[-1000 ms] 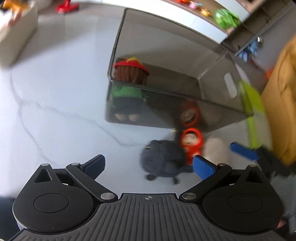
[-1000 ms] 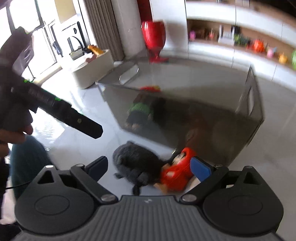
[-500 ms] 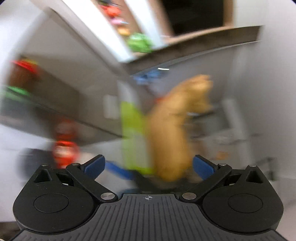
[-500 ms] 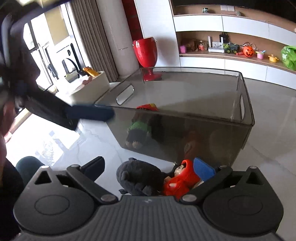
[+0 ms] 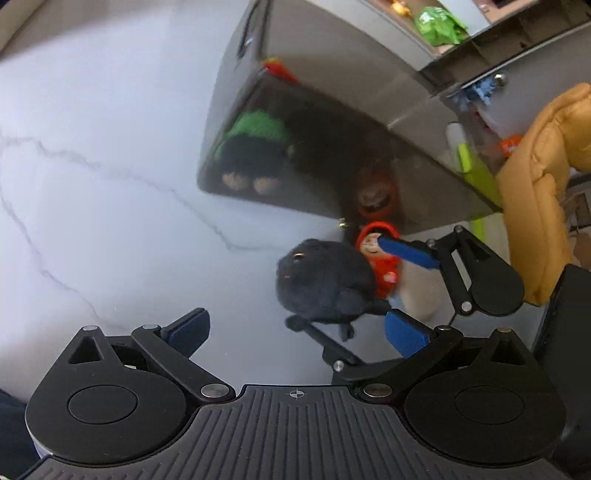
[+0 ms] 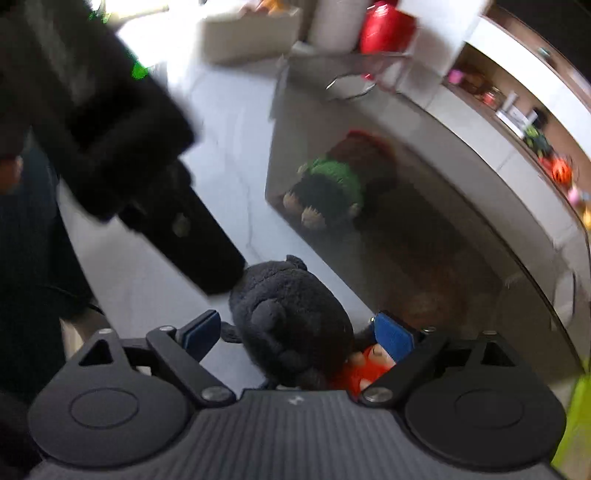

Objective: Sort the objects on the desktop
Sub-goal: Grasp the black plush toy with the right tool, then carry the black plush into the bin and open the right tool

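A black plush toy (image 5: 325, 280) (image 6: 291, 314) lies on the white marble top beside a small red-hooded doll (image 5: 380, 258) (image 6: 365, 365), just in front of a smoky transparent bin (image 5: 332, 92) (image 6: 443, 184). Inside the bin lies a doll in a green sweater (image 5: 255, 147) (image 6: 332, 181). My right gripper (image 6: 295, 334) (image 5: 351, 291) straddles the black plush; its jaws are closing, and the blue pads do not visibly press on it. My left gripper (image 5: 295, 332) is open and empty, a little short of the plush. In the right wrist view it shows as a blurred black shape (image 6: 184, 229).
A mustard padded chair (image 5: 535, 184) and a lime-green object (image 5: 476, 173) stand right of the bin. Behind it are a red vase (image 6: 384, 29), a white box (image 6: 251, 37) and a shelf of small toys (image 6: 517, 118). A person's hand (image 6: 7, 170) shows at the left edge.
My right gripper has dropped down and rolled over the black plush, which now lies between its fingers. The left wrist view swung away to the right, then came back onto the toys.
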The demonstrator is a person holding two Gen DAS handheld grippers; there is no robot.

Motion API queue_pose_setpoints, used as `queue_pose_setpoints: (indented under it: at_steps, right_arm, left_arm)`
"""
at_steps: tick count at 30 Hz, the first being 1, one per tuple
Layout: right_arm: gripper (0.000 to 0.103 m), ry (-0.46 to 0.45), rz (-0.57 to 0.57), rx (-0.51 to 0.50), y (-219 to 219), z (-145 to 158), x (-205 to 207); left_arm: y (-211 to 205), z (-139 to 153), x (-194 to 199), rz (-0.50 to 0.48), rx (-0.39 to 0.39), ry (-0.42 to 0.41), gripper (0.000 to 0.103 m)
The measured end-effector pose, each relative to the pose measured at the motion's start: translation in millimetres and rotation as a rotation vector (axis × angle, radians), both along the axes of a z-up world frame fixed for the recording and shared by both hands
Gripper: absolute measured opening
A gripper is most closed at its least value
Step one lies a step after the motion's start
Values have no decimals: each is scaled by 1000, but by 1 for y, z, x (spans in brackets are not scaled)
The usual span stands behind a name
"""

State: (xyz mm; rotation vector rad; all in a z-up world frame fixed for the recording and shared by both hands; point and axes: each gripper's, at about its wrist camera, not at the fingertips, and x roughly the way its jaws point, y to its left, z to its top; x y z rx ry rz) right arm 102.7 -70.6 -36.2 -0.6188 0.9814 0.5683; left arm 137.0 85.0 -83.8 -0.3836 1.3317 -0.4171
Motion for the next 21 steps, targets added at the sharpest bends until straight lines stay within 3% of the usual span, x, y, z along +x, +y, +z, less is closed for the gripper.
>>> queue_pose_setpoints:
  at_steps: [2, 6, 13, 18, 21]
  right_arm:
    - [91, 19, 18, -36, 5, -13, 7]
    - [78, 63, 8, -37, 9, -27, 16]
    - [71, 105, -111, -5, 3, -20, 26]
    - [70, 148, -245, 105, -19, 11, 32]
    - [70, 167, -274, 238, -35, 65, 22]
  left_arm:
    - [2, -5, 2, 7, 39, -3, 103]
    - [10, 11, -2, 31, 79, -60, 103]
    - [26, 21, -13, 87, 5, -96, 103]
    - [32, 29, -19, 143, 55, -131, 103]
    - [33, 34, -20, 164, 50, -151, 103]
